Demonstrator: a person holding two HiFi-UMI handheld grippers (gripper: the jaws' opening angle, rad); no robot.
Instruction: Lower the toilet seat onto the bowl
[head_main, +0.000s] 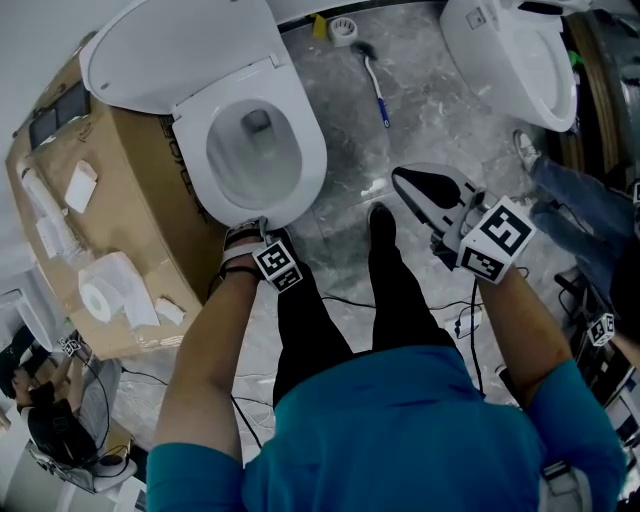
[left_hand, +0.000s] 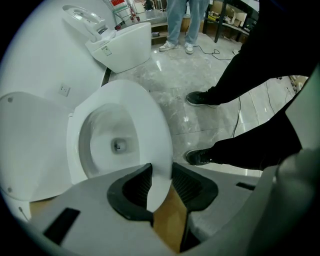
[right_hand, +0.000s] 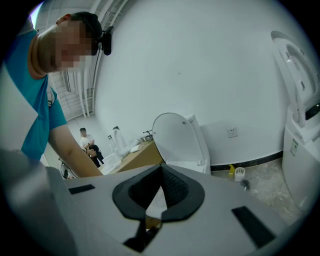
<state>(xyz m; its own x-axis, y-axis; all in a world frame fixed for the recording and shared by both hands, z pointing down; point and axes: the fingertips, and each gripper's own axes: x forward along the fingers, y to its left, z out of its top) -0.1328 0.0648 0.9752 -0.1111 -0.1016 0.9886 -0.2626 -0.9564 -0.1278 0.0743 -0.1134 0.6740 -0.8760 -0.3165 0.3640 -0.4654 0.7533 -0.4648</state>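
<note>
The white toilet (head_main: 300, 190) stands at the upper left of the head view with its lid (head_main: 180, 50) raised against the wall. The seat (head_main: 312, 150) lies low and nearly flat over the bowl; whether it touches the rim I cannot tell. My left gripper (head_main: 252, 226) is at the seat's front edge. In the left gripper view its jaws (left_hand: 161, 172) are shut on the seat's (left_hand: 160, 135) front rim. My right gripper (head_main: 398, 178) hangs over the floor to the right of the toilet. It is shut (right_hand: 161, 169), with nothing in it.
A cardboard box (head_main: 110, 200) with a paper roll (head_main: 100, 290) stands against the toilet's left side. A toilet brush (head_main: 375, 80) lies on the marble floor behind. A second toilet (head_main: 510, 50) is at the upper right, beside another person's jeans (head_main: 590, 210). Cables (head_main: 465, 320) run past my feet.
</note>
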